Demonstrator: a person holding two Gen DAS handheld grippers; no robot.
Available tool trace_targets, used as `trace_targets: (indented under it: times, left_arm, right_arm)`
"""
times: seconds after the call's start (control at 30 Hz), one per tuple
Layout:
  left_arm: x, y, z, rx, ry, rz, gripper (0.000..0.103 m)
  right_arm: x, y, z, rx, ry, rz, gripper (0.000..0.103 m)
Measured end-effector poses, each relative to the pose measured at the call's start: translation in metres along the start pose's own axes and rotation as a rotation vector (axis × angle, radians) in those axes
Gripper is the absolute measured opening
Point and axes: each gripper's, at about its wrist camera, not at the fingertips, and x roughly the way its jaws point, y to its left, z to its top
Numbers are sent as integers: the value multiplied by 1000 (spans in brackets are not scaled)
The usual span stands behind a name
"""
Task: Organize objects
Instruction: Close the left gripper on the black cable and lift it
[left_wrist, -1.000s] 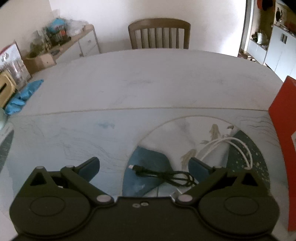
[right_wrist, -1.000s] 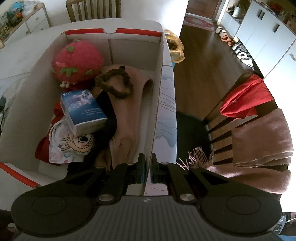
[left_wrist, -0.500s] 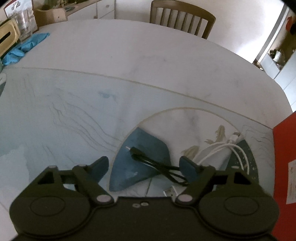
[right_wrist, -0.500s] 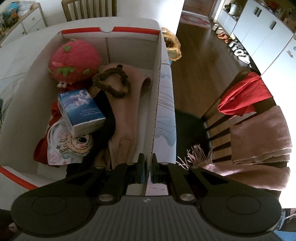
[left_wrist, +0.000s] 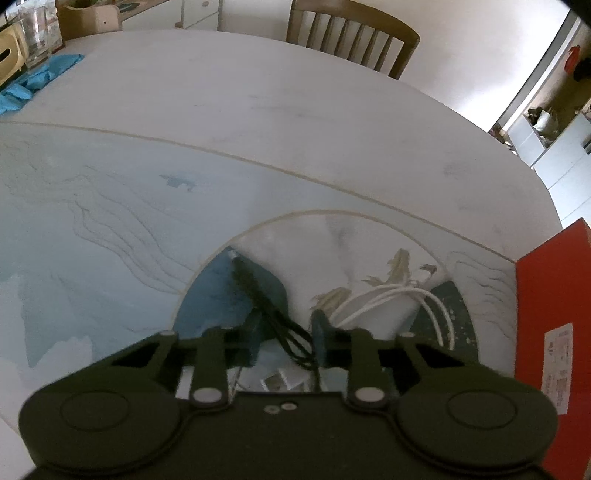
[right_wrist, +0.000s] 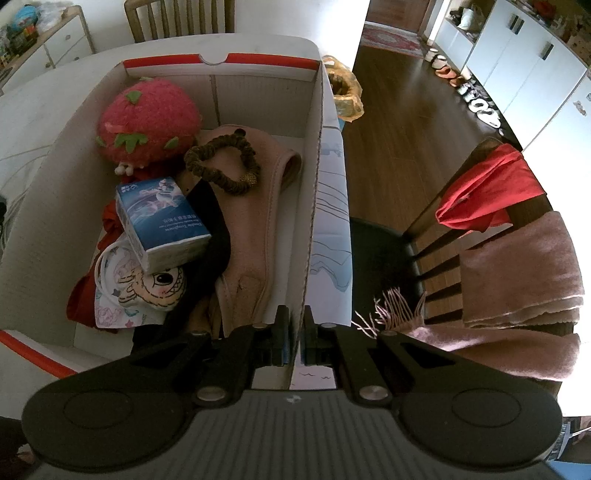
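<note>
The black cable (left_wrist: 271, 314) lies coiled on the desk's (left_wrist: 258, 110) printed mat (left_wrist: 92, 229), just beside a white cable (left_wrist: 399, 302). The left tool (left_wrist: 286, 334) is closing its jaws around the black cable's loops; whether the pads press it yet I cannot tell. This looks like the pickup step; next it likely calls for a firm grip, a lift, and a carry to the cardboard box (right_wrist: 314, 155). The right tool (right_wrist: 293, 332) is clamped shut on that box's wall, steadying it. Inside sit a strawberry plush (right_wrist: 147, 118), a tissue pack (right_wrist: 162, 221) and a scrunchie (right_wrist: 221, 166). Chairs and cabinets ring the room.
</note>
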Motion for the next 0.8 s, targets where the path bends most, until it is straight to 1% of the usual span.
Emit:
trace_targets:
  times: [0.1,0.2,0.37,0.57,0.73,0.8]
  left_arm:
    - [-7,2,-1,-14,-7,-43,8]
    - [-13,-3,0,-6,-12,-61,3]
    - [-27,-13,-2,17,-15,-96,3]
    - [-57,-30,-10,63,-23,-157,3]
    - [-79,-52,-19,117,-16,-197,3]
    - [-88,-64,-22,151,-20,-202,3]
  right_arm:
    - [1,0,0,-3,-1,3,5]
    - [1,0,0,-6,-2,5,5]
    - [2,-1,-1,-9,-4,13,5]
    - [3,-2,-1,-16,-10,23,5]
    - [3,-2,-1,-24,-16,30,5]
    - [3,-2,-2,-29,-19,33,5]
